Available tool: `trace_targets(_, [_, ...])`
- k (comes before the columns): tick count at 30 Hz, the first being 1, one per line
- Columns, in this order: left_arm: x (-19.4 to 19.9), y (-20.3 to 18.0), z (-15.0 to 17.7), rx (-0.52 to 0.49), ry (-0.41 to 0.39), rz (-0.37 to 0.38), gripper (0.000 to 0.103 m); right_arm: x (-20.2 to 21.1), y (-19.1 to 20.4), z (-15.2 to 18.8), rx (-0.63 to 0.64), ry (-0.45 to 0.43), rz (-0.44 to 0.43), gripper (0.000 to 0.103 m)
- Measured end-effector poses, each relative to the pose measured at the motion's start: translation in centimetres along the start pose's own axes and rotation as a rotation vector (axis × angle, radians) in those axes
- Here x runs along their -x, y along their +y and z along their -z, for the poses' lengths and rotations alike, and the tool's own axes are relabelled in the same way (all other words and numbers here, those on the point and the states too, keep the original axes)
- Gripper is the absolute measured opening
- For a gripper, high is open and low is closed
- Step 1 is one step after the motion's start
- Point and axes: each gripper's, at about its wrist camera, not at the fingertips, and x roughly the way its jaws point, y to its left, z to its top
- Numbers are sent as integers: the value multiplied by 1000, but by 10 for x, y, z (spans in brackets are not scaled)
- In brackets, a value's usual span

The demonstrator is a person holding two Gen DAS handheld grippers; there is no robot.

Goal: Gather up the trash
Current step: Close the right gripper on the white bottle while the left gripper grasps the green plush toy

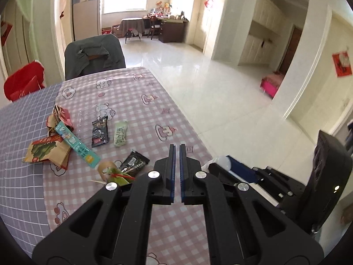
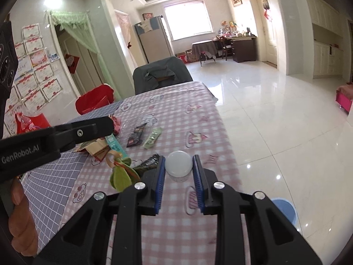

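Trash lies on the checked tablecloth (image 1: 136, 101): a brown paper snack bag (image 1: 47, 151), a teal box (image 1: 76, 144), black wrappers (image 1: 99, 133) (image 1: 134, 162), a pale green wrapper (image 1: 120, 133) and a green leaf wrap (image 1: 114, 174). My left gripper (image 1: 176, 154) is shut and empty above the table's right side. My right gripper (image 2: 179, 163) has its jaws around a small clear jar with a white lid (image 2: 178, 164), the pads touching its sides. The jar's lid also shows in the left wrist view (image 1: 224, 162). The same wrappers (image 2: 135, 135) (image 2: 152, 140) lie beyond it.
A chair draped with a grey jacket (image 1: 94, 55) stands at the table's far end. A red bag (image 1: 24, 84) sits at the far left. A blue bucket (image 2: 284, 209) stands on the tiled floor to the right of the table. A pink stool (image 1: 270, 85) is further right.
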Motion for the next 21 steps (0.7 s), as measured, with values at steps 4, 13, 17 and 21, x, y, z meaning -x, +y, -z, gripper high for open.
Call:
trace_targets(4, [-12, 2, 12, -16, 16, -98, 5, 1, -9, 7, -10, 15, 0, 25])
trace_targets(13, [-42, 59, 38, 72, 103, -149, 57, -36, 8, 14, 4, 70, -46, 24])
trace_targets(17, [-48, 80, 41, 98, 124, -147, 57, -55, 26, 13, 24, 92, -62, 24])
trace_targets(21, [-62, 94, 46, 113, 153, -148, 57, -70, 40, 12, 43, 108, -72, 24])
